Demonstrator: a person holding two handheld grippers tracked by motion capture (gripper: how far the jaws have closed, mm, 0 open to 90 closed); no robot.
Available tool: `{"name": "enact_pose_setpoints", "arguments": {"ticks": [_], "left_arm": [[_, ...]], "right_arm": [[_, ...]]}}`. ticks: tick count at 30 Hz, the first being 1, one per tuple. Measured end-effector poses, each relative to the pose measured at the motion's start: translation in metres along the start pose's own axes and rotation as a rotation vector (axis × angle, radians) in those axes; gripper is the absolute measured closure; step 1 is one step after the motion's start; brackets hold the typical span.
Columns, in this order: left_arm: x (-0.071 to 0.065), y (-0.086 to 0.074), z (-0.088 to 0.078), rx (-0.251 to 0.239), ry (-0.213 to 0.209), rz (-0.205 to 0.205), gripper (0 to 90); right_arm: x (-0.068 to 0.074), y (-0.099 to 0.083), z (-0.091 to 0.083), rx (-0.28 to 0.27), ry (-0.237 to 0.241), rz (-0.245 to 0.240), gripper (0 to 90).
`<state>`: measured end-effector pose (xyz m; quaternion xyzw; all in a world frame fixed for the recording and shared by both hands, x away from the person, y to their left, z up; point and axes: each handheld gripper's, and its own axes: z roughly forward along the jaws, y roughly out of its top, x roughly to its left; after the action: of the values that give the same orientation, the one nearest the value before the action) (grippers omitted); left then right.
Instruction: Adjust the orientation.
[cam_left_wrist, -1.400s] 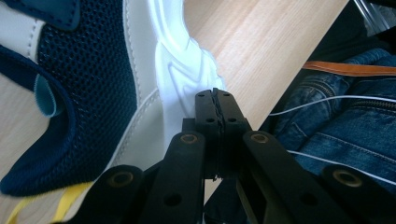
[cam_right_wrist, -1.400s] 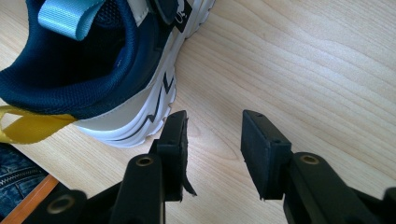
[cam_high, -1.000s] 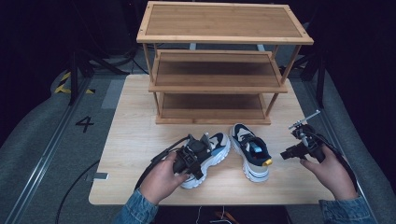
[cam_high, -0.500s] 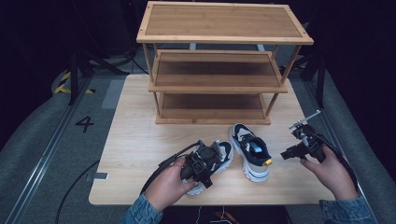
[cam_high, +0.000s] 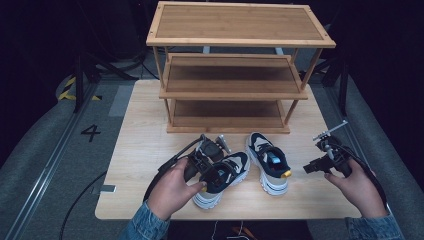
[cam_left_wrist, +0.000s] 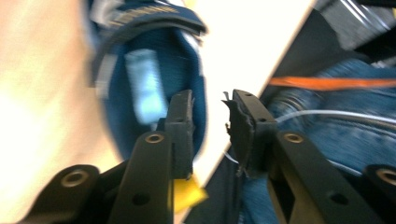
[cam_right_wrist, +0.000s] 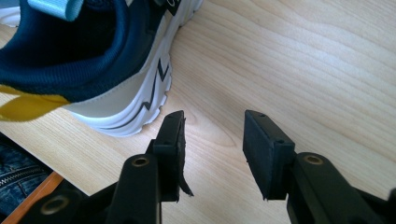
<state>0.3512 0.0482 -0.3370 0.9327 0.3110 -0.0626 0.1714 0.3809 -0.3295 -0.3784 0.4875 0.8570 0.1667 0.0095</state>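
Two navy and white sneakers lie side by side on the wooden table (cam_high: 145, 150) near its front edge. My left gripper (cam_high: 214, 175) hovers over the heel of the left sneaker (cam_high: 234, 166). In the left gripper view, blurred, that sneaker (cam_left_wrist: 140, 88) shows its blue opening; my left gripper (cam_left_wrist: 210, 107) has just been opening, one jaw over the opening, the heel rim beside it unpressed. My right gripper (cam_high: 307, 169) stands open to the right of the right sneaker (cam_high: 270, 160). In the right gripper view the right gripper (cam_right_wrist: 212, 126) holds nothing, with the sneaker's heel (cam_right_wrist: 93, 56) at upper left.
A three-tier bamboo shoe rack (cam_high: 230, 90) stands at the back of the table, its shelves bare. The table's near edge runs just below the sneakers, with the person's denim sleeves behind it. Cables trail from both grippers.
The left gripper's jaws have parted from the left sneaker's heel and the left hand has lifted a little. The sneakers and the right gripper stay where they were.
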Motion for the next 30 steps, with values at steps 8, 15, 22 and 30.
{"name": "enact_pose_setpoints", "arguments": {"ticks": [8,15,22,30], "left_arm": [[0.025,0.012,0.023,0.032,0.081,-0.070,57.9],[0.035,0.017,0.036,0.057,0.102,-0.105,66.9],[0.036,0.016,0.036,0.039,0.128,-0.085,74.3],[0.048,0.009,0.025,0.014,0.179,-0.139,77.0]], "right_arm": [[-0.006,-0.012,-0.003,-0.006,-0.001,0.037,58.4],[-0.008,-0.017,-0.003,-0.003,0.001,0.048,58.3],[-0.007,-0.016,-0.001,0.001,0.000,0.045,58.3],[-0.006,-0.014,-0.001,0.002,-0.001,0.040,58.5]]}}
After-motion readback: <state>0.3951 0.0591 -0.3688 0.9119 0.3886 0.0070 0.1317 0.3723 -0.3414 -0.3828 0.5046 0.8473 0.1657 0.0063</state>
